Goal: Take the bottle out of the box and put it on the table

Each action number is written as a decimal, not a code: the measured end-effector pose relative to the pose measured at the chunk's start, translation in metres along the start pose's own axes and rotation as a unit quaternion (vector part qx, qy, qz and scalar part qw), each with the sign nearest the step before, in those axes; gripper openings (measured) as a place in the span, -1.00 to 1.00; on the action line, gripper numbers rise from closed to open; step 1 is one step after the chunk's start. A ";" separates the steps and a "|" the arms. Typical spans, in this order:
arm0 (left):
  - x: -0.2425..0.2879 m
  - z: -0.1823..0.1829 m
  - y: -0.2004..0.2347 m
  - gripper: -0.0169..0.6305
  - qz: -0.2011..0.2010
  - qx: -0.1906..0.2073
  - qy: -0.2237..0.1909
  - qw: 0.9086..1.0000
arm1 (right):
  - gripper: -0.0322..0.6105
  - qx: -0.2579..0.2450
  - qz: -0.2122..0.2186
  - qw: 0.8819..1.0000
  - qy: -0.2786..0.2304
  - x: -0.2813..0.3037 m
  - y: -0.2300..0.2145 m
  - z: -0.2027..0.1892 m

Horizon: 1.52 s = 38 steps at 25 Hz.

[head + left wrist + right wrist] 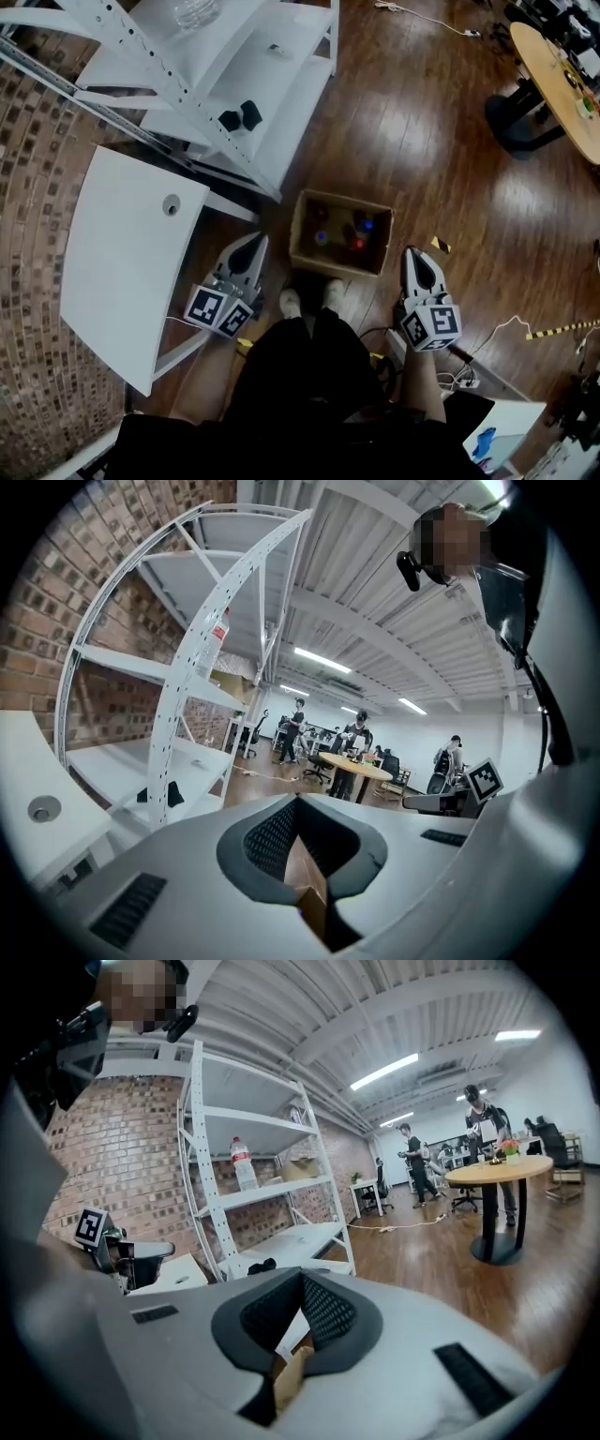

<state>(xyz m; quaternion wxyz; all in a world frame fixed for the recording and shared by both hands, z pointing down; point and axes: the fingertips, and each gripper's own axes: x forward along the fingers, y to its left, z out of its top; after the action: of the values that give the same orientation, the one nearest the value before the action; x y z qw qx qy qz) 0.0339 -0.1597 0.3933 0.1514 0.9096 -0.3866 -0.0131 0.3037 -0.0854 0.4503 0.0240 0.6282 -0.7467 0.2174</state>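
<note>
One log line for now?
bottles: in box | left hand-held gripper: shut, empty | right hand-held gripper: shut, empty

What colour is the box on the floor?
The box is plain brown cardboard; the head view shows it best.

There's no word, number or brand I can read anywhere here. The closest things to signs are the black-and-white square markers on the left cube (218,311) and the right cube (430,327), and those are patterns only, without letters. The bottle (244,1163) on the white shelving rack (300,1237) has a red label, but its print is too small to read. The yellow-and-black tape (562,329) on the floor (450,141) bears no legible writing.
</note>
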 end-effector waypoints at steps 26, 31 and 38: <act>0.047 -0.153 0.022 -0.93 -0.097 0.036 0.095 0.990 | -0.89 -0.029 0.007 0.999 0.045 0.074 -0.005 -0.111; 0.053 -0.207 0.049 -0.93 -0.132 0.077 0.067 0.986 | -0.89 -0.057 0.020 0.998 0.026 0.108 -0.006 -0.165; 0.079 -0.334 0.095 -0.93 -0.175 0.096 0.043 0.979 | -0.89 -0.098 0.011 0.994 -0.037 0.167 -0.048 -0.254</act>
<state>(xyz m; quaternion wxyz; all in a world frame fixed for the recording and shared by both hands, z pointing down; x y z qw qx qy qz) 0.0697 -0.1890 0.7463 0.0748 0.9733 -0.2138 0.0365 0.2543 -0.1555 0.7456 0.0555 0.6222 -0.7716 0.1200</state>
